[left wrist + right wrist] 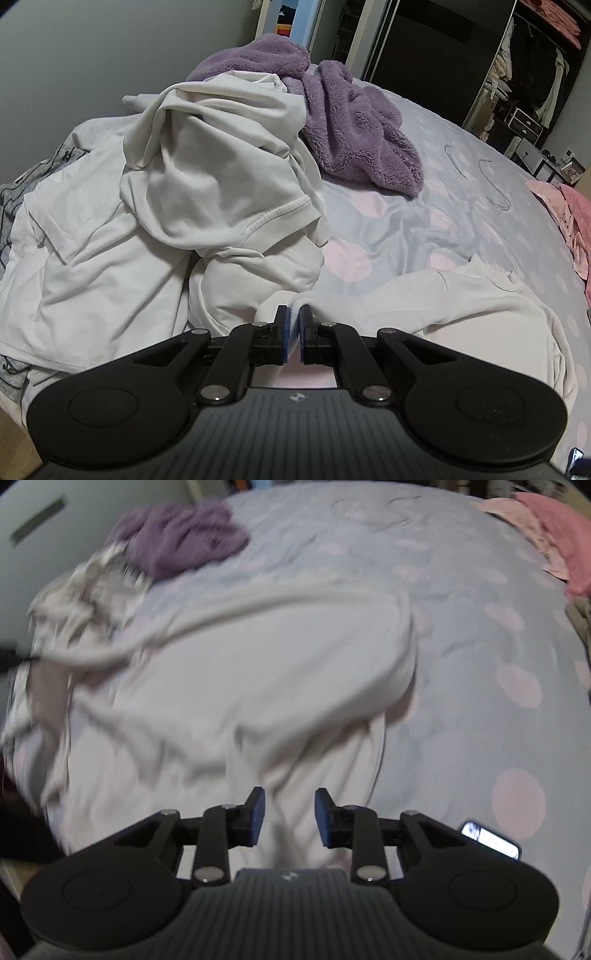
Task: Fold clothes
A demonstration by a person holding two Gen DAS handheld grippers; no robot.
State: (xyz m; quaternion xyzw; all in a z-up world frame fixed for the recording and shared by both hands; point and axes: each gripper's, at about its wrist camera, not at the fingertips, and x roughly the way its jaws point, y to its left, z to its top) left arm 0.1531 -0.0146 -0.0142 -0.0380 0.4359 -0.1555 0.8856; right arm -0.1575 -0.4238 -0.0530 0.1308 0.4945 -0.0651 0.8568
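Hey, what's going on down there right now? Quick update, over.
Left gripper pinched on white garment. Right gripper open above it, holding nothing. Clothes pile and purple fleece close by on the bed.

Smooth matt white garment (221, 177), fluffy purple fleece (362, 122), soft cotton bedsheet (424, 206)

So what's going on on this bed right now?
A person is folding laundry with two handheld grippers. The left gripper is pinched shut on a white garment spread on the dotted bedsheet. The right gripper hangs open above it. Unfolded white clothes and a purple fleece wait behind.
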